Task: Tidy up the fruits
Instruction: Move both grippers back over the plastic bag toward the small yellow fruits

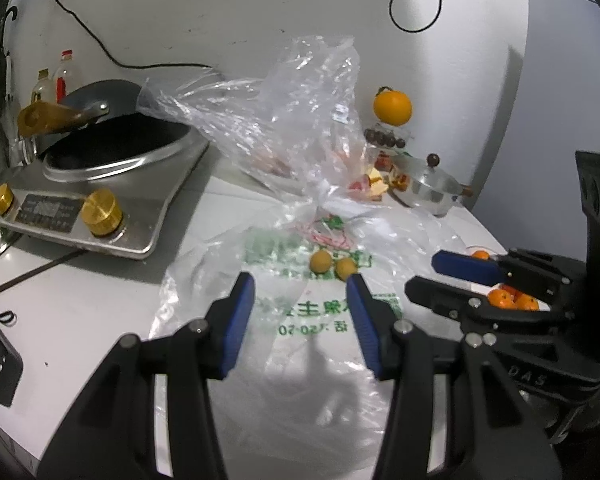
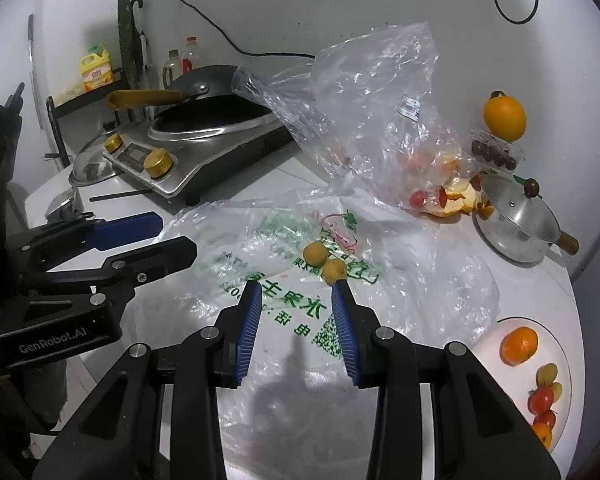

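Scene: a white tabletop (image 2: pixel 112 312) in a kitchen corner, spread with a flattened printed plastic bag (image 2: pixel 284 292); a crumpled clear bag (image 2: pixel 372 96) stands behind it, upper centre of the right wrist frame.
Task fruit: two small yellow fruits (image 2: pixel 325 261) lie side by side on the printed bag, centre of frame, just beyond both pairs of fingers.
Plate: a white plate (image 2: pixel 562 354) at lower right carries one mandarin (image 2: pixel 518 345) and several small red and yellow fruits; their exact number is hard to tell at the edge.
Left gripper (image 1: pixel 300 292): fingers parted, nothing between them, the right-hand finger tip next to one yellow fruit.
Right gripper (image 2: pixel 296 294): fingers part-open and empty, aimed at the same pair.
Count: two grippers, two loose yellow fruits, two plastic bags, one large orange (image 2: pixel 504 117) at upper right, one lidded pot (image 2: pixel 518 220) below it, one wok on a cooker (image 2: pixel 204 120) at upper left.
Risk: the round fruits would likely roll on the slick film if a finger nudges one off-centre; the fingers may pinch the film along with the fruit and drag the bag; both grippers converging on one spot could knock together.
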Motion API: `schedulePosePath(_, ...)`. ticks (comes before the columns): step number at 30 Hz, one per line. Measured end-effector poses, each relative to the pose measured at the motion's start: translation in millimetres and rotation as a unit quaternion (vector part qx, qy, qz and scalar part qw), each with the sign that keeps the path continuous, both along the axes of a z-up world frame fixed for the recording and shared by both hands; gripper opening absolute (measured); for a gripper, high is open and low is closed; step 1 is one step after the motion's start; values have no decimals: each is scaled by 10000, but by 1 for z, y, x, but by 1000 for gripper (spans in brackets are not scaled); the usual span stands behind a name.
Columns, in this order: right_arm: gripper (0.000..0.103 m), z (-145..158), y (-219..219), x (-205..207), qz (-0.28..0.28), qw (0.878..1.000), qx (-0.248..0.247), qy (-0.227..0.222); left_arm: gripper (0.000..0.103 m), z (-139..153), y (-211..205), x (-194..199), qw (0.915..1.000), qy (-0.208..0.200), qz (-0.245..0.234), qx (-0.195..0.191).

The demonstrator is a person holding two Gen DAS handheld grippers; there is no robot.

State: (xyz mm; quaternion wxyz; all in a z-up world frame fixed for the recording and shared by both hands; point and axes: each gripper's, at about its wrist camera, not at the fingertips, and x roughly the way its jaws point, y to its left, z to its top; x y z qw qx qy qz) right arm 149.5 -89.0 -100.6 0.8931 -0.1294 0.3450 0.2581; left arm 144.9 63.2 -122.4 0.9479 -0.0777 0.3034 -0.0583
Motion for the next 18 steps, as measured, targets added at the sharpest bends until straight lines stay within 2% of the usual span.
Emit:
schedulePosePath(9,38,-4,7,24,-39,10000,31,46,50,1,8,18,10000,-25,-1,16)
schedulePosePath(18,38,-24,13,55,-217,9994,-84,239,50,-10,13,43,9999,131,19,-106)
